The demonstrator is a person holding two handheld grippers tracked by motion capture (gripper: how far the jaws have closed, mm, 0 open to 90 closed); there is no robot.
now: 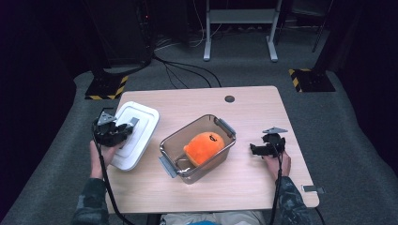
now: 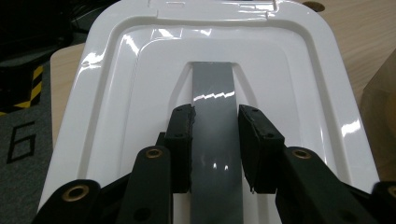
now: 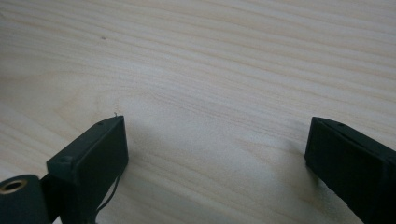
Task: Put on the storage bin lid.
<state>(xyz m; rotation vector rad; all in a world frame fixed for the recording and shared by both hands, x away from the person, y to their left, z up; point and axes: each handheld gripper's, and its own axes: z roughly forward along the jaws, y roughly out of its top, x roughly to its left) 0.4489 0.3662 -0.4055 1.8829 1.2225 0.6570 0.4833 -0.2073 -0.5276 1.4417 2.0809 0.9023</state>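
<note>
A white plastic lid [image 1: 141,123] sits tilted at the table's left side, one end off the wood. Its grey handle strip [image 2: 214,88] runs down the middle, and my left gripper [image 2: 215,140] is shut on that strip, one pad on each side. In the high view my left gripper [image 1: 126,133] is over the lid's near half. A clear storage box [image 1: 220,123] with grey latches stands mid-table with an orange plush toy [image 1: 202,146] inside. My right gripper [image 1: 254,150] rests right of the box, jaws wide open over bare wood [image 3: 217,154].
The wooden table [image 1: 248,105] has a round cable hole [image 1: 229,99] near its far edge. Grey carpet and black cables lie beyond, with a white desk frame [image 1: 240,18] at the back. A small grey clip [image 1: 312,189] sits at the near right corner.
</note>
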